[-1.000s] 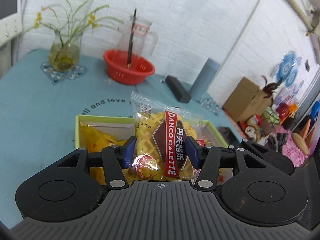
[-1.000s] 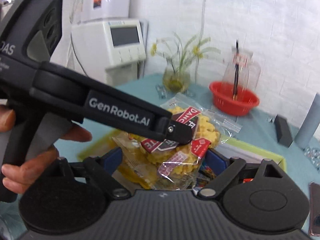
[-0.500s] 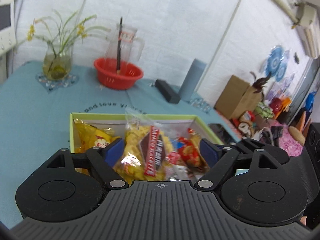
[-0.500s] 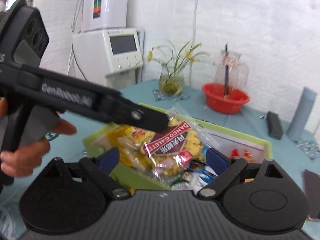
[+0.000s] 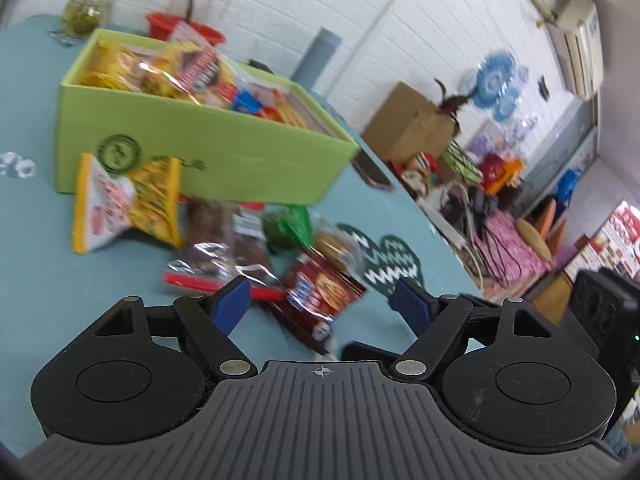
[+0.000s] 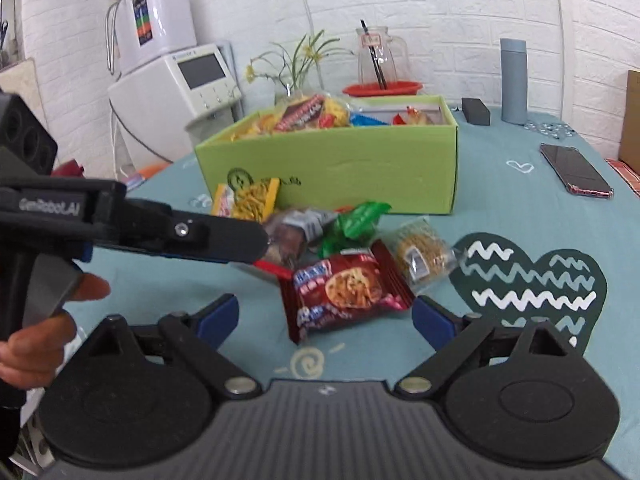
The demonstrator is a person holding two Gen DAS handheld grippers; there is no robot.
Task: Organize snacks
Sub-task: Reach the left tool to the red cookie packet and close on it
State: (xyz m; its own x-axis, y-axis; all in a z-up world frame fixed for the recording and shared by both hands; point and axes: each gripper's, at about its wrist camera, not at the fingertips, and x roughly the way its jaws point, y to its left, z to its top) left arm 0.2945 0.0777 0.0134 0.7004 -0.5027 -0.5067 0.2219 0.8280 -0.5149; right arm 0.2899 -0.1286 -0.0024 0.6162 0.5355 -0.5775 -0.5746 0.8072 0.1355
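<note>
— Teal cloth is covering the counter (image 6: 520, 208), and we are seeing the green box (image 6: 340, 168) sitting on it, holding snacks.
— We are hovering the left gripper (image 5: 320, 304) and right gripper (image 6: 326, 316) with jaws wide, gripping nothing; the left jaws have just been closing slightly.
— Below them the red packet (image 6: 344, 292) is lying flat among loose snacks, before the box.

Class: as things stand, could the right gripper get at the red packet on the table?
Probably yes. The red packet lies flat just ahead of the right gripper, whose jaws stand open; nothing lies between them.
</note>
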